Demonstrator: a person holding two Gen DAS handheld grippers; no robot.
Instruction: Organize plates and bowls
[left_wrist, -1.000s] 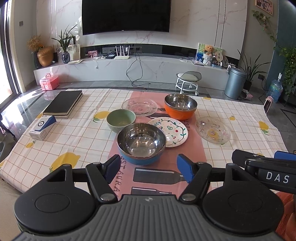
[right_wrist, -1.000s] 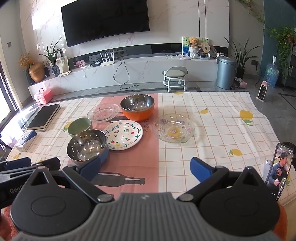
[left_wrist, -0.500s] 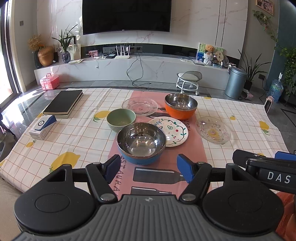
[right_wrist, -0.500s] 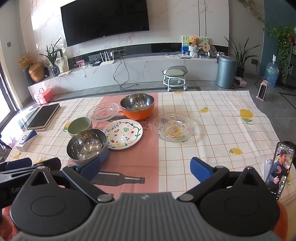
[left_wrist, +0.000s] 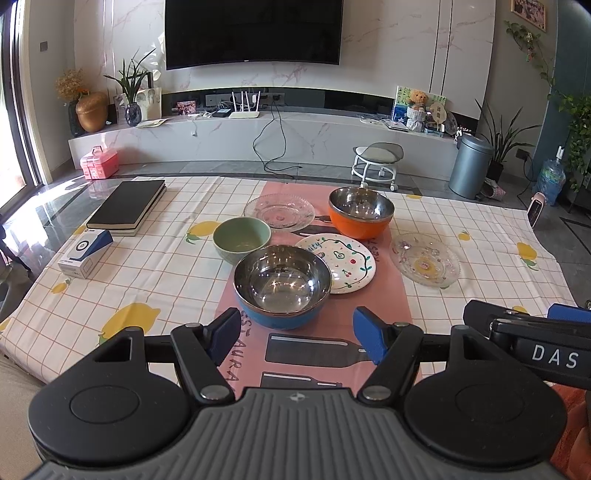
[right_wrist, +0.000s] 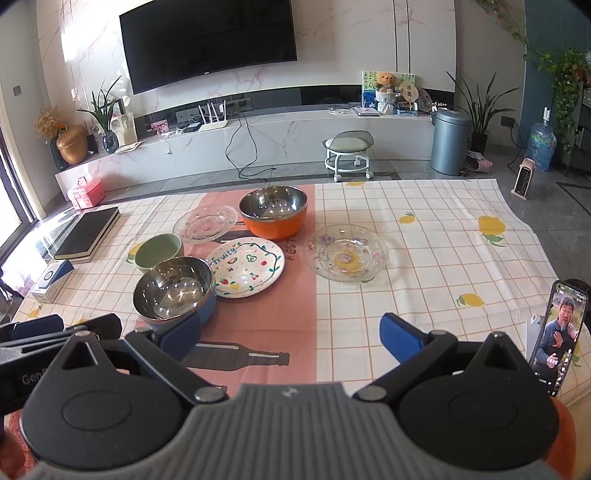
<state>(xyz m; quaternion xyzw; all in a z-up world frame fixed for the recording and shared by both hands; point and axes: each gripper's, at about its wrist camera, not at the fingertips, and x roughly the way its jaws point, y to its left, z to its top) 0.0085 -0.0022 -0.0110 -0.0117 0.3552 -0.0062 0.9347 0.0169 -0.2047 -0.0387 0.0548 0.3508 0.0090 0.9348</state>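
Left wrist view shows the left gripper (left_wrist: 293, 334) wide apart and empty, just before the blue bowl (left_wrist: 282, 291), probably its first target. Right gripper (right_wrist: 291, 338) is also wide, holding nothing. Plates and bowls lie unstacked on the tablecloth (right_wrist: 443, 236), near each other.

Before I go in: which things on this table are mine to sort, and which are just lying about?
To sort: blue steel bowl, orange steel bowl, green bowl, fruit plate, two glass plates.

Lying about: black notebook, small box, phone.
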